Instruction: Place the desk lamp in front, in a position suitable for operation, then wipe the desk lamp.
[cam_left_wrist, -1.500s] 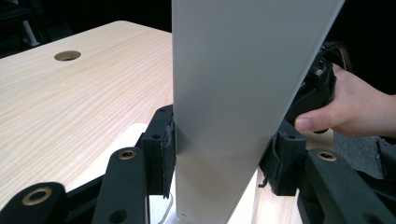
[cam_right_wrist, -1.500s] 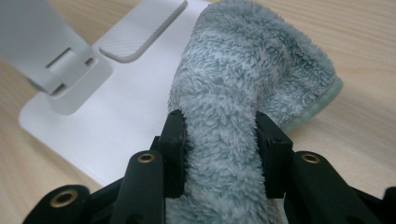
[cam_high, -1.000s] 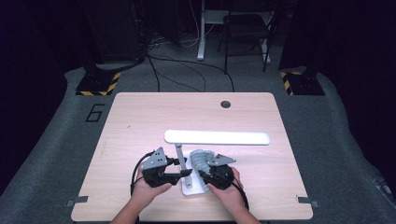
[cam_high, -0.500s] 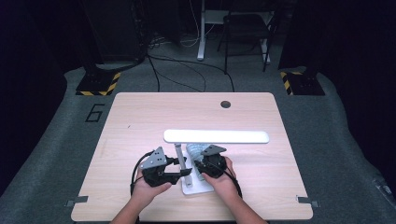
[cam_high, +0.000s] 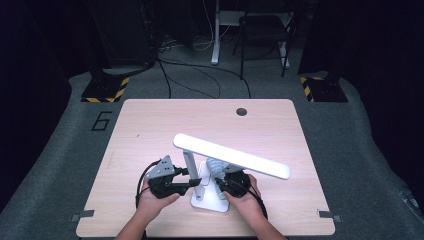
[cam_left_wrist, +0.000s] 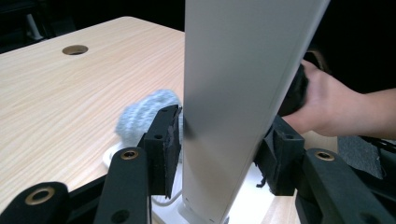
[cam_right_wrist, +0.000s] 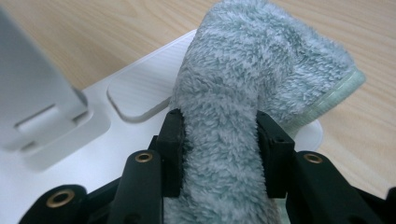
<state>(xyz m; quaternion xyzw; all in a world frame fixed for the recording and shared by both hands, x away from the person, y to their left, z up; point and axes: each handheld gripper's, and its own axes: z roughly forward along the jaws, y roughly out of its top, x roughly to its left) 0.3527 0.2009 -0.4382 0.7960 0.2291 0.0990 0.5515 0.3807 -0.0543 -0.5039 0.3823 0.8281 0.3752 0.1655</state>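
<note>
Lamp (cam_high: 227, 161) stands near my edge of the bench (cam_high: 150, 125), its white base (cam_high: 210, 192) flat on the wood and its long light bar angled out to my right. My left claw (cam_high: 192, 183) is clamped on the upright post (cam_left_wrist: 238, 107), one jaw pressed to each side, so the lamp is steadied. My right claw (cam_high: 219, 184) is closed on a fluffy pale-green cloth (cam_right_wrist: 243, 93), pinched between the jaws with its free end draped over the base plate (cam_right_wrist: 135, 98) beside the foot of the post.

I judge I am in the wiping step: one claw bracing, the other working the cloth across the base. The next move calls for dragging the cloth over the rest of the plate with light downward pressure, keeping the pinch firm so the fabric does not slip out, and keeping the brace steady so the lamp neither tips nor slides.
</note>
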